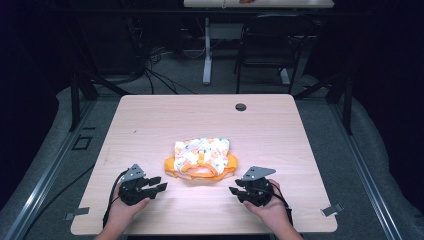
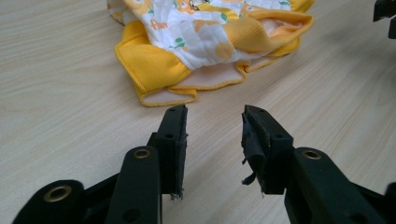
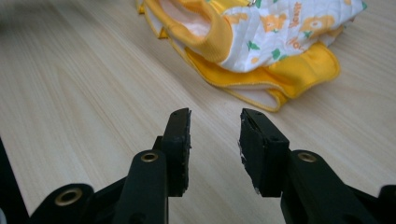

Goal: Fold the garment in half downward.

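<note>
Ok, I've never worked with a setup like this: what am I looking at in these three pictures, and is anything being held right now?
There is no robot arm here. A person sits at a wooden table and holds a hand tool with two black fingers in each hand.

The wide picture comes from a camera above the table: the left gripper shows at bottom left, the right gripper at bottom right. The other two pictures come from cameras riding on each tool, looking along its own fingers, left and right.

On the table lies a small folded garment, white with an orange print and yellow trim. Both grippers stand open with only bare table between the fingers, just short of the garment. Nothing is held.
</note>
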